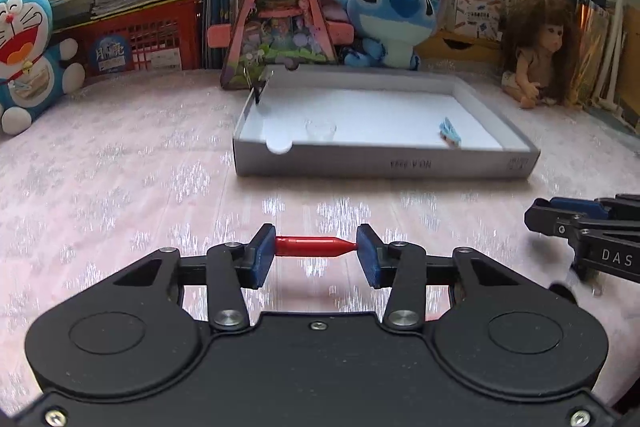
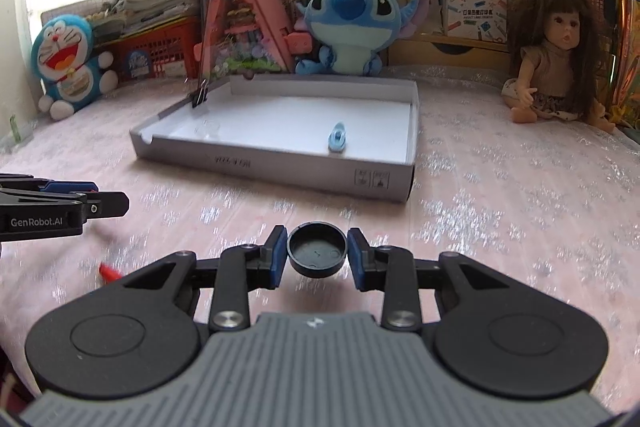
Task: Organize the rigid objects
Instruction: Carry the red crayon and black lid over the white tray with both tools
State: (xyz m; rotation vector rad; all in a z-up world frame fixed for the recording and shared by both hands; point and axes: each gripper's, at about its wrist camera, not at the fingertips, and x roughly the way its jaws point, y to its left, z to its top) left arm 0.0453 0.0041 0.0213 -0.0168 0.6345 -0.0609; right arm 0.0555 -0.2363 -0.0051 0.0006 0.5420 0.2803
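Note:
My left gripper [image 1: 316, 247] is shut on a red bullet-shaped piece [image 1: 314, 246], held crosswise between the blue pads just above the pink table. My right gripper [image 2: 317, 254] is shut on a round black cap [image 2: 317, 254], open side up. A shallow grey-and-white box [image 1: 384, 167] [image 2: 276, 167] lies ahead of both. In it are a light blue clip [image 1: 450, 133] [image 2: 338, 139], a small clear cup [image 1: 320, 129] and a black binder clip [image 1: 256, 95] [image 2: 200, 97] on its left wall. The right gripper shows at the right edge of the left wrist view [image 1: 588, 235].
Behind the box stand a pink triangular case [image 1: 278, 15], a Stitch plush [image 1: 390, 19], a Doraemon plush [image 1: 28, 47], a doll [image 1: 540, 55], red baskets [image 1: 140, 39] and rows of books. The pink patterned tablecloth [image 1: 120, 187] covers the table.

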